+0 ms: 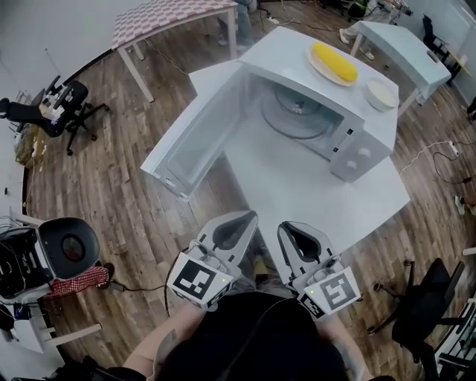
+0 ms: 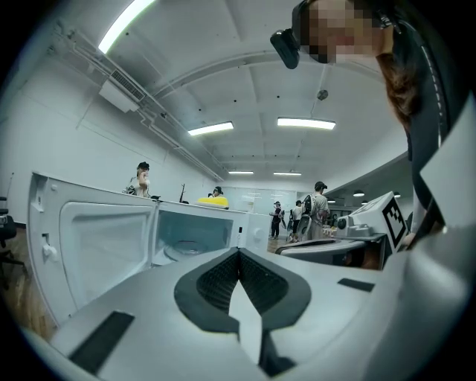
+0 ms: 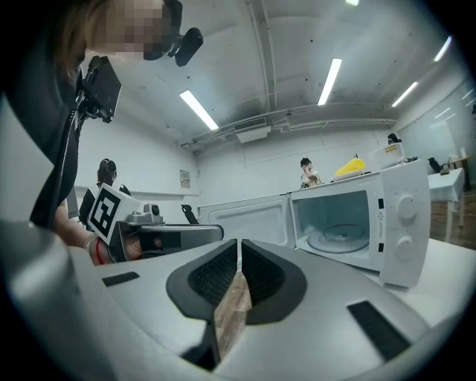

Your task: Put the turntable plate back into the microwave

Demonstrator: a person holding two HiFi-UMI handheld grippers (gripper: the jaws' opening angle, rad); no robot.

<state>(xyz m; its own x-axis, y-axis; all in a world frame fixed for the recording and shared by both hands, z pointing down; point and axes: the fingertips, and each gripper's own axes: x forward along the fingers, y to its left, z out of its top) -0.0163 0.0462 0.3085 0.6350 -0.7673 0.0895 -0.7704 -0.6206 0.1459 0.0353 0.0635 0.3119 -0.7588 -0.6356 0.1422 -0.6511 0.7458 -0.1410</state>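
Observation:
The white microwave [image 1: 357, 141] stands on a white table [image 1: 320, 197] with its door [image 1: 197, 138] swung wide open to the left. The glass turntable plate [image 1: 294, 111] lies flat inside the cavity, also seen in the left gripper view as the plate [image 2: 186, 248] and in the right gripper view as the plate [image 3: 346, 238]. My left gripper [image 1: 249, 217] [image 2: 239, 253] and right gripper [image 1: 286, 227] [image 3: 239, 245] hang side by side near the table's front edge, well short of the microwave. Both are shut with nothing between the jaws.
A plate with yellow corn [image 1: 335, 63] and a white bowl [image 1: 381, 94] rest on top of the microwave. A checked-cloth table [image 1: 171, 15] and another white table [image 1: 401, 45] stand behind. Office chairs [image 1: 63, 104] [image 1: 420, 305] flank the wooden floor. People stand in the background.

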